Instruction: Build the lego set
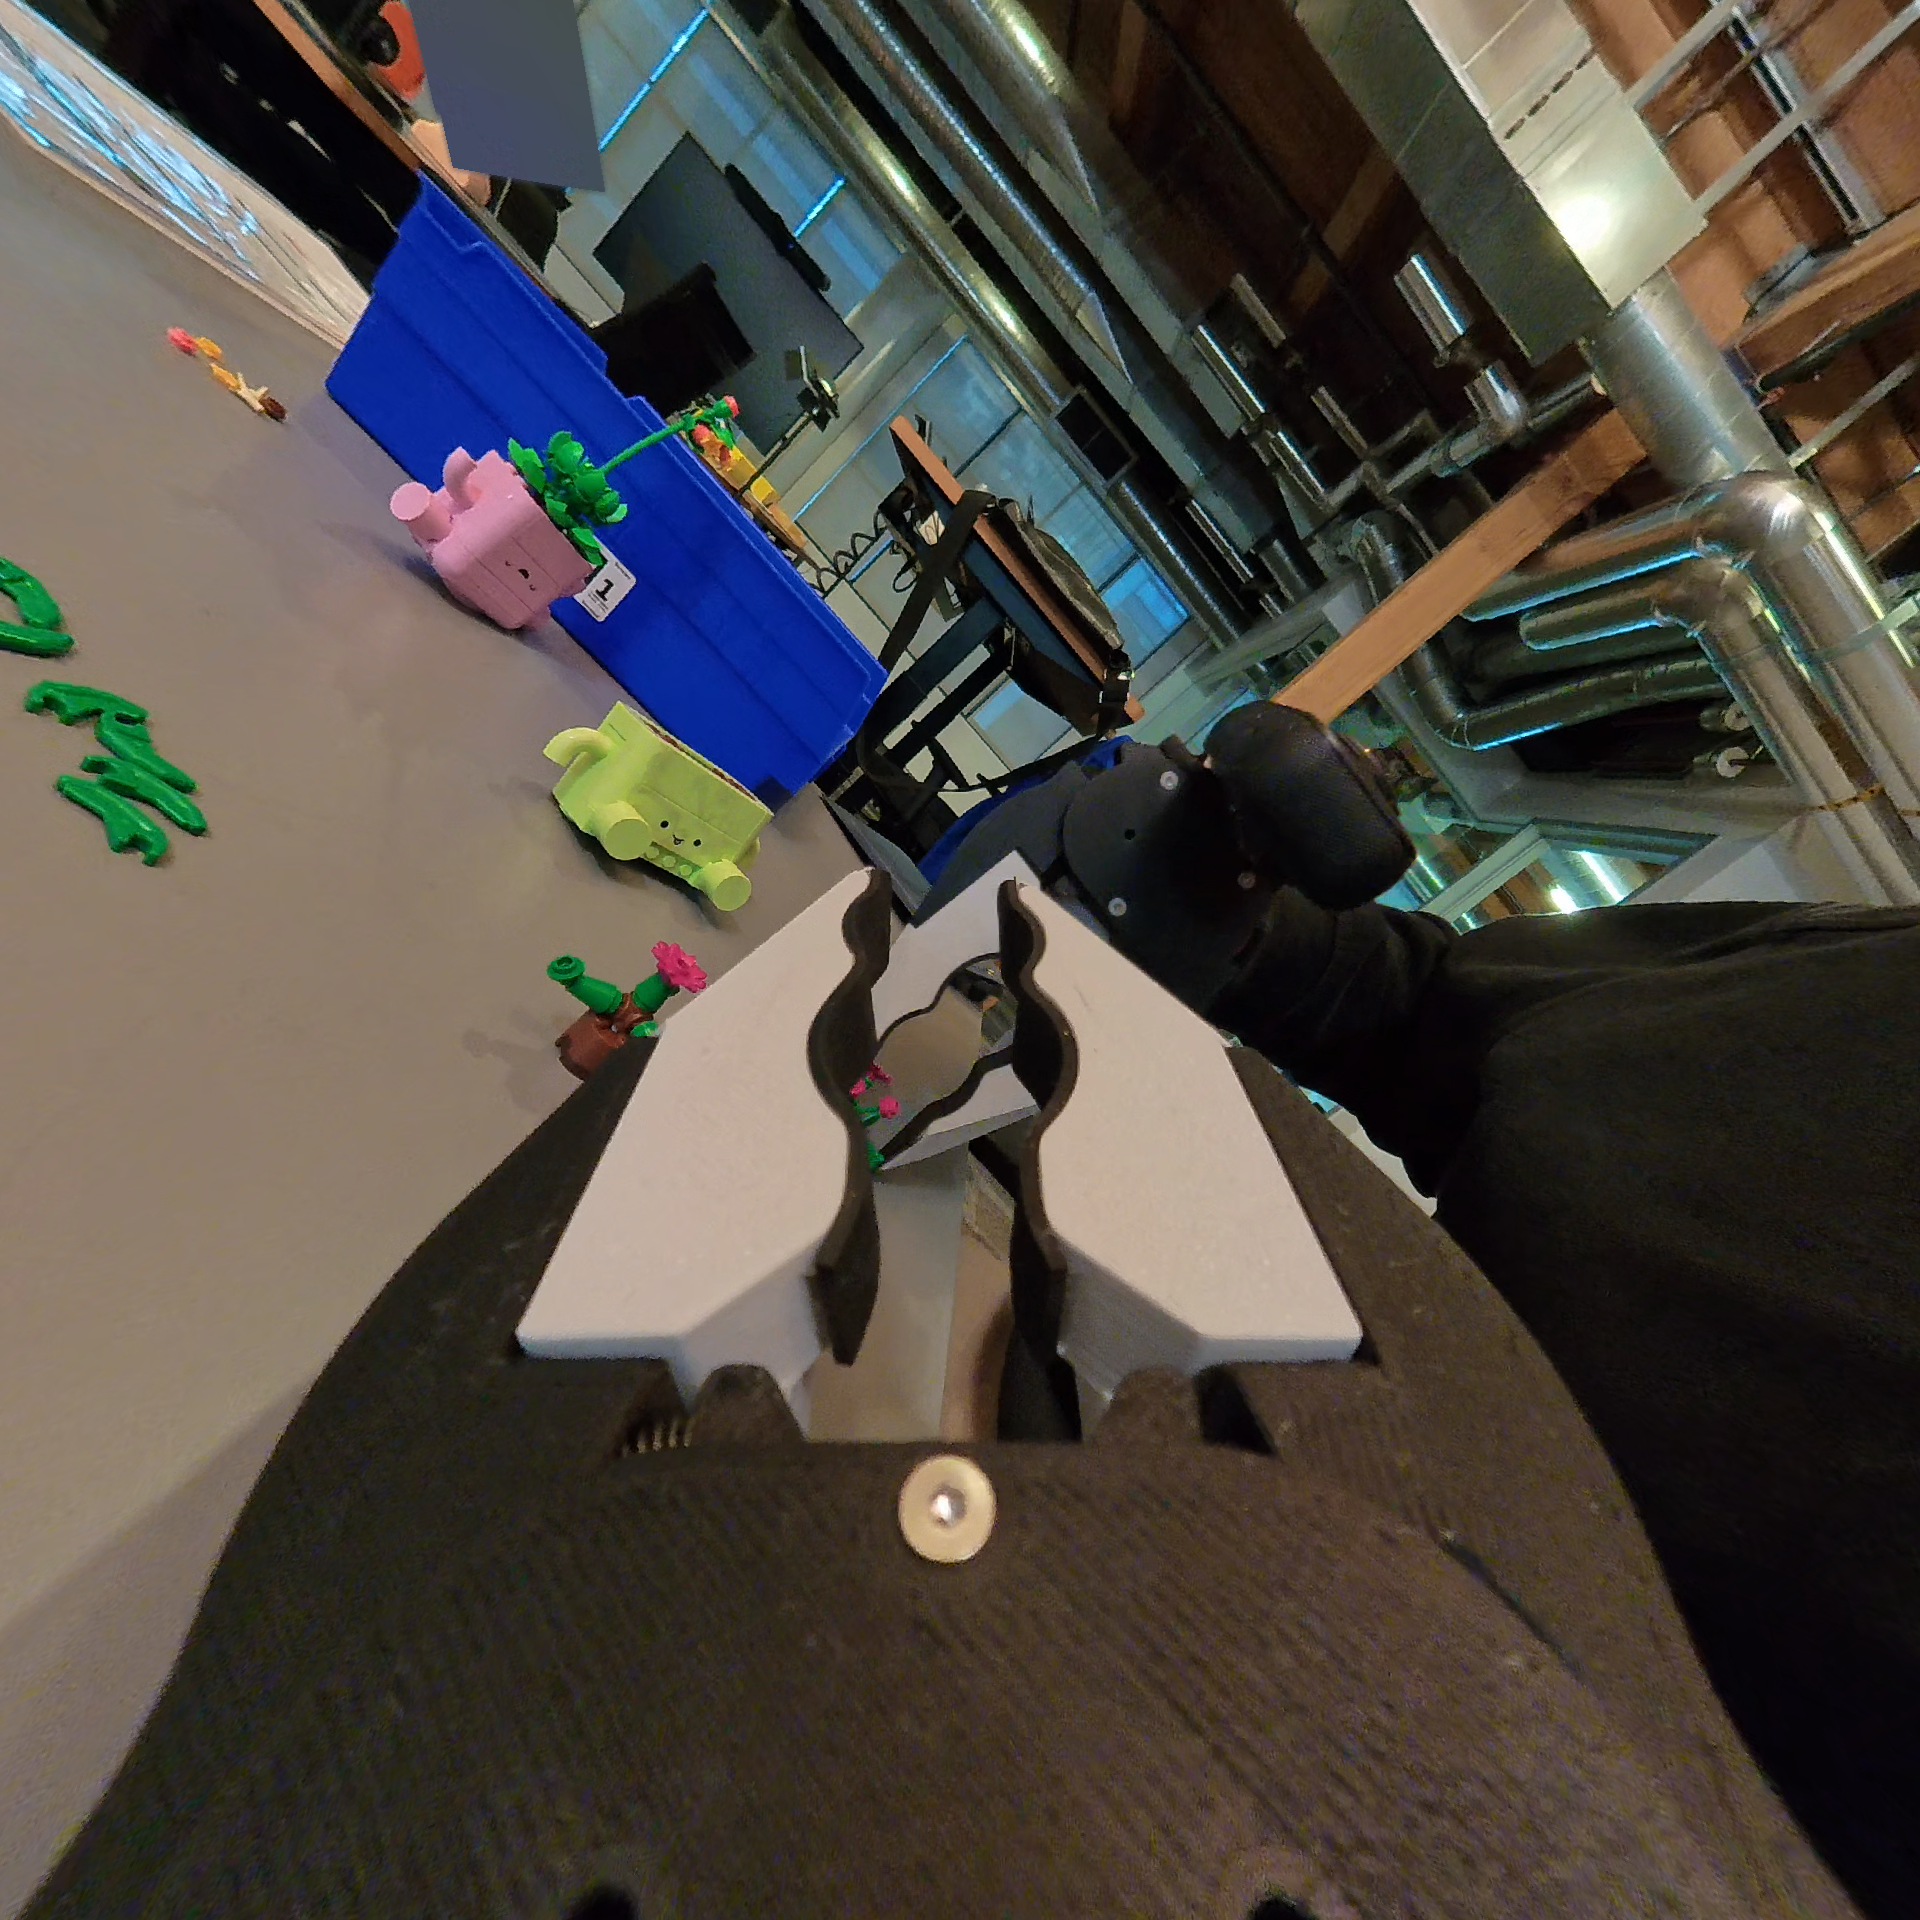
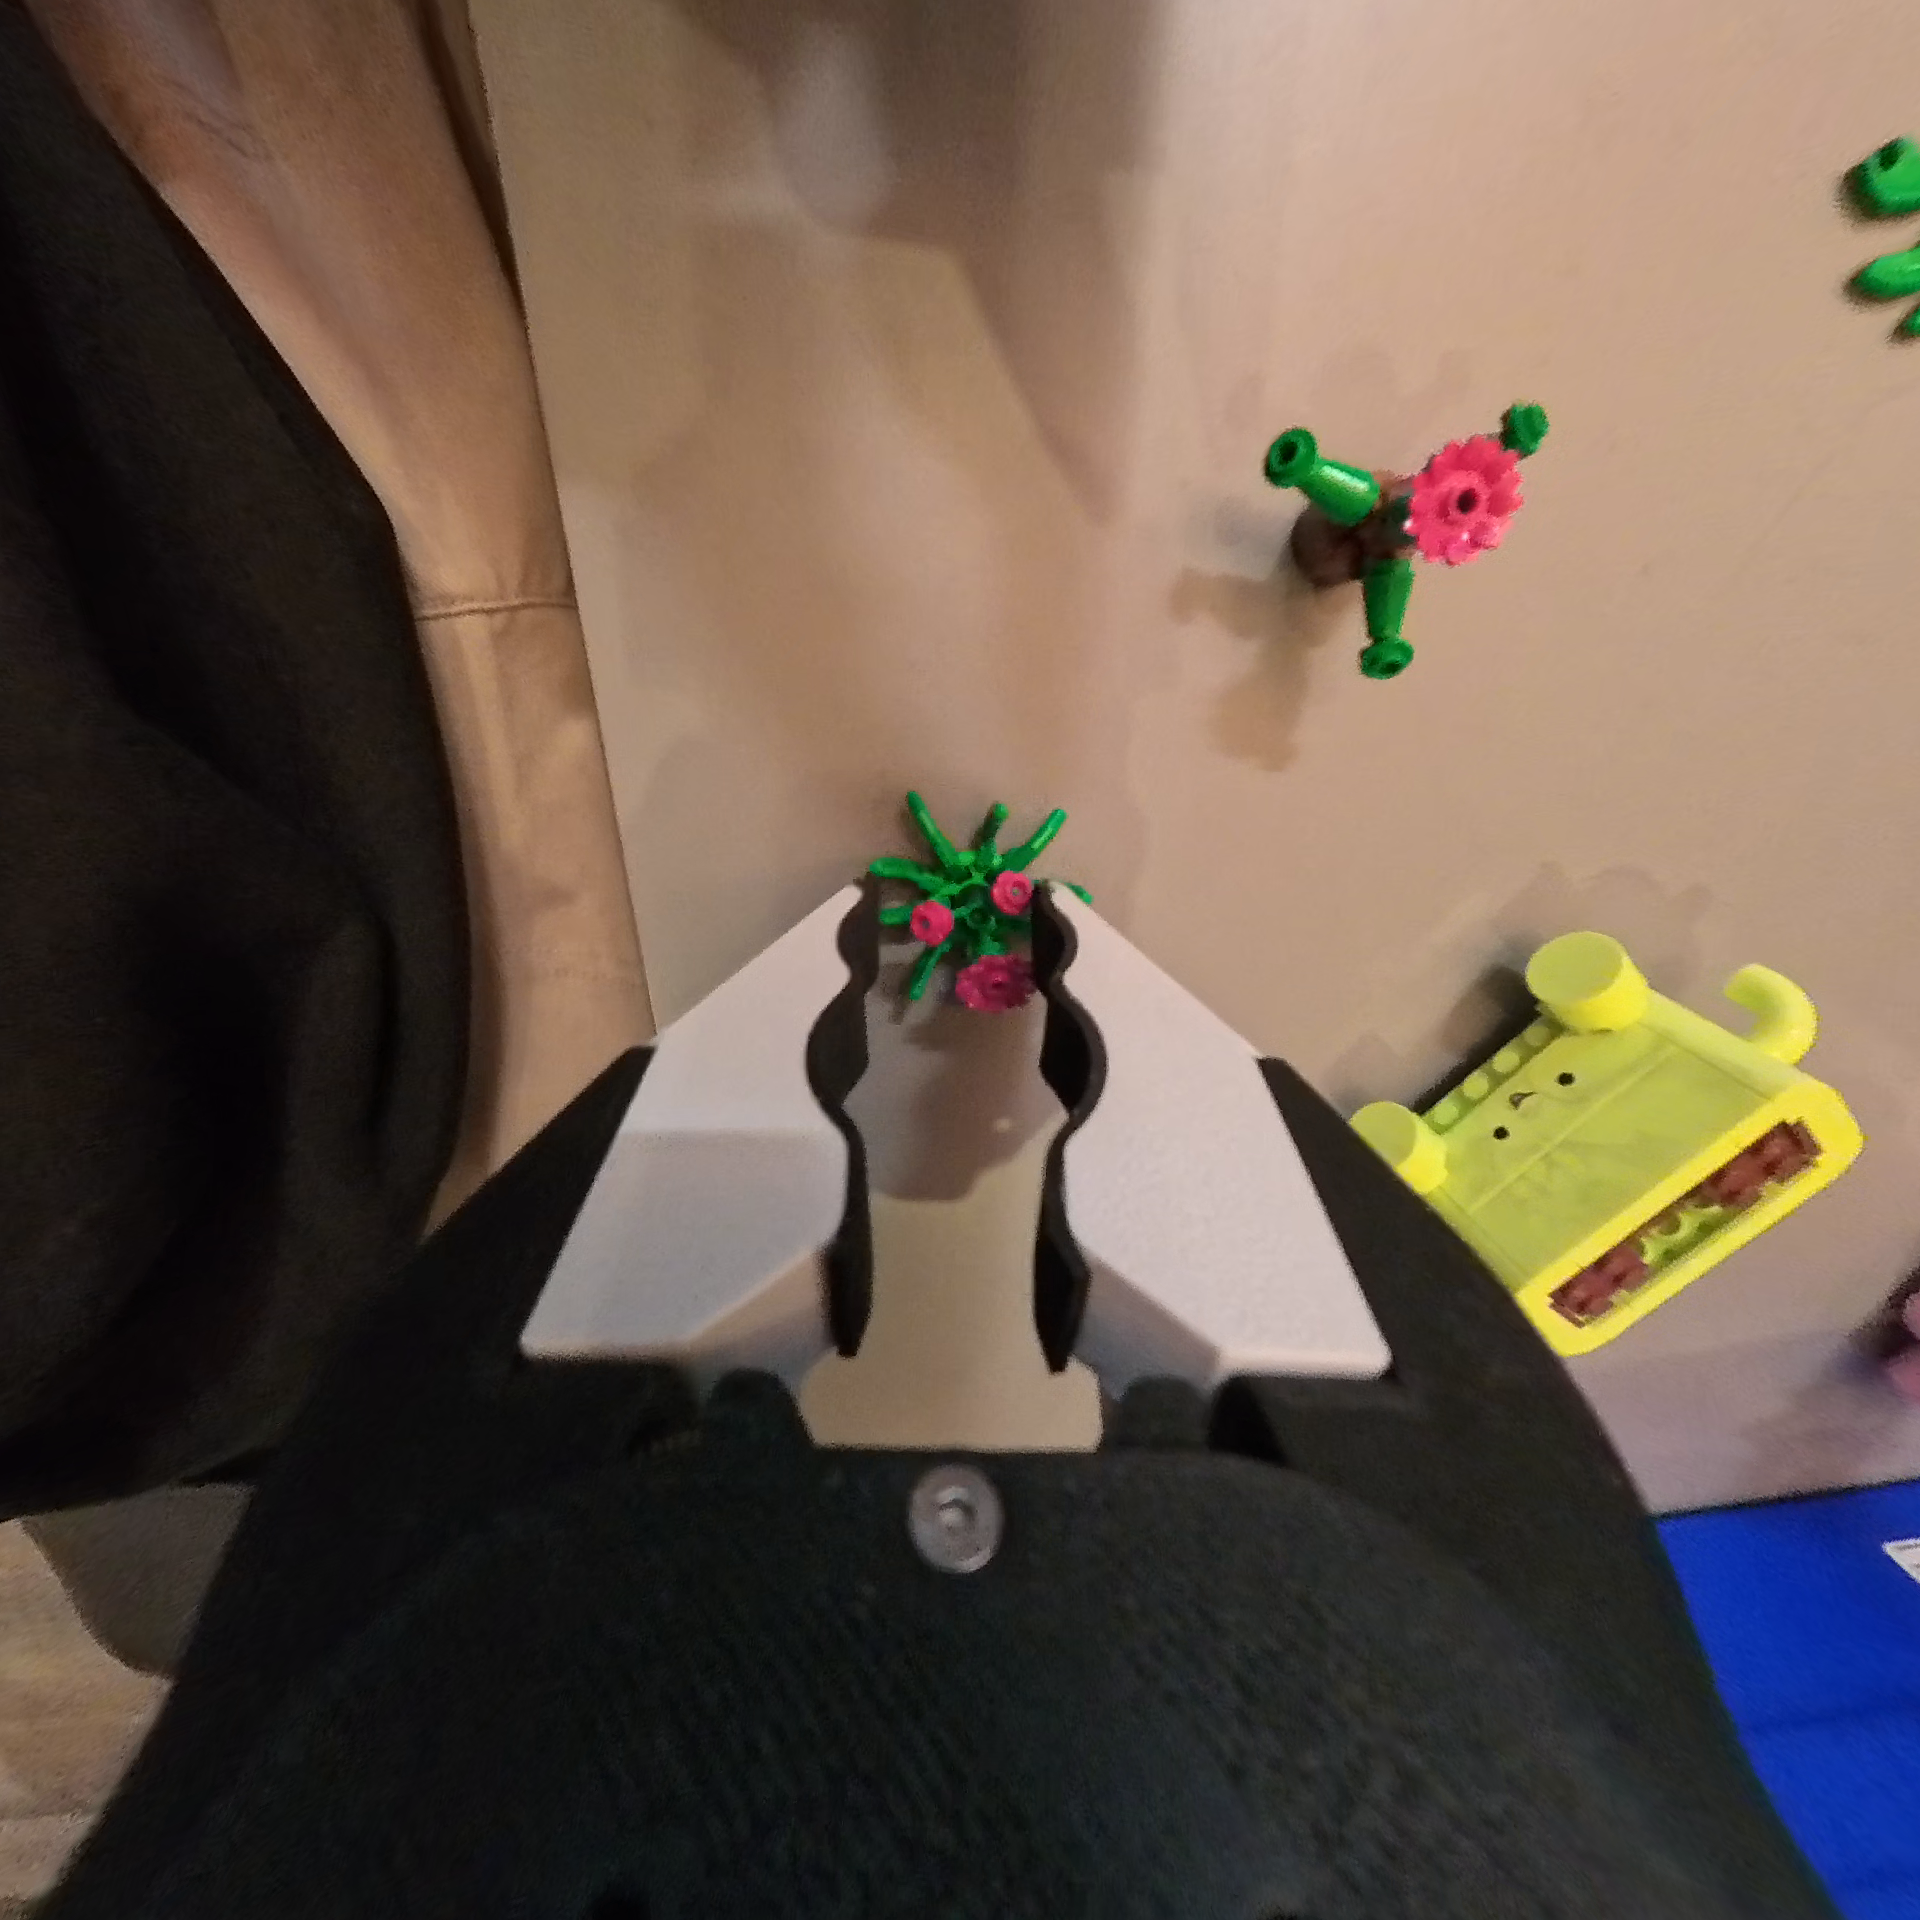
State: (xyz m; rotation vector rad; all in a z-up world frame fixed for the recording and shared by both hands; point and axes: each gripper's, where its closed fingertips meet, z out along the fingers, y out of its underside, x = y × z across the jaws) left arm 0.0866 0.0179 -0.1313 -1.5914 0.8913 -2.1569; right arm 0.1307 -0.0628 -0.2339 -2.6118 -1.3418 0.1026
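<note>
My right gripper point(image 2: 951, 906) is shut on a small flower sprig point(image 2: 966, 914) with green leaves and pink blossoms, held at its fingertips above the grey table point(image 2: 935, 416). My left gripper point(image 1: 945, 891) is open and empty. It is tilted and points at the right gripper point(image 1: 885, 1130), whose sprig point(image 1: 871, 1103) shows through the gap between my left fingers. A brown base with green stems and one pink flower point(image 2: 1392, 520) stands on the table nearby point(image 1: 623, 1003). A lime green pot point(image 2: 1621, 1153) lies on its side point(image 1: 655, 805).
A pink pot with a green plant point(image 1: 499, 540) stands against a blue bin point(image 1: 582, 457), whose corner also shows in the right wrist view point(image 2: 1808, 1683). Loose green leaf pieces point(image 1: 114, 769) lie on the table point(image 2: 1886, 239). Small pieces point(image 1: 229, 374) lie farther off. A black sleeve point(image 2: 156, 831) is close. Left tips to right tips: about 15 cm. The lime green pot point(image 2: 1621, 1153) sits 11 cm or so from the ends of my right fingers.
</note>
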